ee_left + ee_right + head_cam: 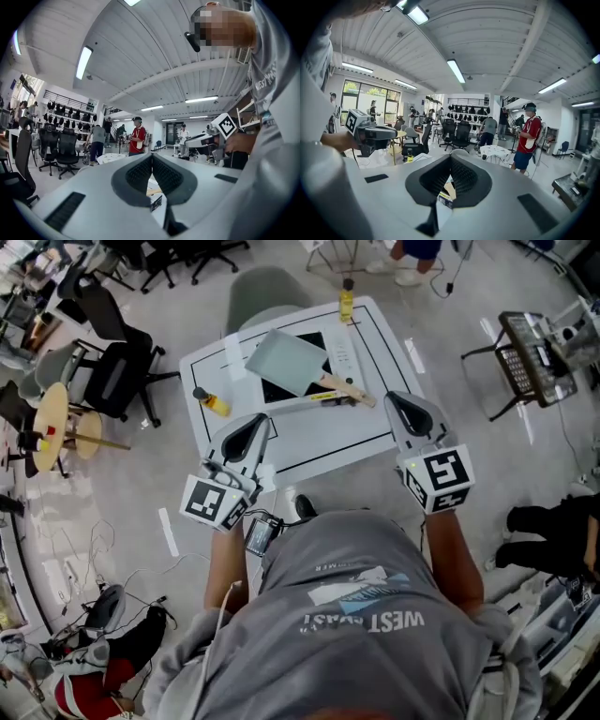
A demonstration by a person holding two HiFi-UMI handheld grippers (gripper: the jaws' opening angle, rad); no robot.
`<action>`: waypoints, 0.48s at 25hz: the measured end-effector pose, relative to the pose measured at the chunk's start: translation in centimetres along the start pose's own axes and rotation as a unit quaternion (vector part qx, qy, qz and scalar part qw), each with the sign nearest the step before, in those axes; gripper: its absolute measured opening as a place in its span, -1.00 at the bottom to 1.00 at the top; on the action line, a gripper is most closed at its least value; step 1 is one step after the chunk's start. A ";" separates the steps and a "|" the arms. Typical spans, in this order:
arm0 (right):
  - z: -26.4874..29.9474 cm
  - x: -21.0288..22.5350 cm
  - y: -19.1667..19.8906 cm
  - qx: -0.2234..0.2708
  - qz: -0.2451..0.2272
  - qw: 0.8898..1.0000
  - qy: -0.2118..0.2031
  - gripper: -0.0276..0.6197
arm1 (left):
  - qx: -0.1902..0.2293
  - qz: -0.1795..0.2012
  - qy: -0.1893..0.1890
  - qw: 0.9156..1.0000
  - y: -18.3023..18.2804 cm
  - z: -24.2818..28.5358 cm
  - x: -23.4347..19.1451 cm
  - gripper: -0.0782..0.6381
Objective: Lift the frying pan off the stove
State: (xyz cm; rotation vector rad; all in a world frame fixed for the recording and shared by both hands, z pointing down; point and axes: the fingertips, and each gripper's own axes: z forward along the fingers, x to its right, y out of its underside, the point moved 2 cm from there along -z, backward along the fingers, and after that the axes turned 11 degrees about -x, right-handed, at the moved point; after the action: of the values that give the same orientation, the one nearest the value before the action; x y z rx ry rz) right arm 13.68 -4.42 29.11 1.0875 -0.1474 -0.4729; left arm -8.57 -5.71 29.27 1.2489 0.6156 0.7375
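A pale square frying pan [286,360] with a wooden handle [349,389] rests on the black stove [278,392] on the white table [328,432]. The handle points toward the table's near right. My left gripper [255,424] hovers over the table's near left edge, its jaws shut and empty. Over the near right corner is my right gripper [397,401], also shut with nothing in it, a short way from the handle's end. Each gripper view shows closed jaws, left gripper [151,157] and right gripper [450,158], pointing across the room, with the pan mostly hidden behind them.
A yellow bottle [211,402] lies on the table's left side, and another bottle [346,301] stands at the far edge. A grey chair [267,296] sits behind the table. Office chairs [117,371] and a round wooden table [52,423] are to the left. People stand farther off, one in red [529,140].
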 end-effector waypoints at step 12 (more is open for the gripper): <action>5.0 -2.7 -3.0 -0.032 -0.034 0.999 -0.004 -0.88 | -0.005 -0.030 0.010 0.999 2.7 -1.0 -5.0 -0.79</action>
State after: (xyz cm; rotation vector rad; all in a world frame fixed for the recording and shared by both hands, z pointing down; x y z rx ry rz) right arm 8.70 -8.48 29.14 1.0299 -0.1015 -0.5388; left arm -12.88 -8.65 31.80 1.2110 0.6625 0.7027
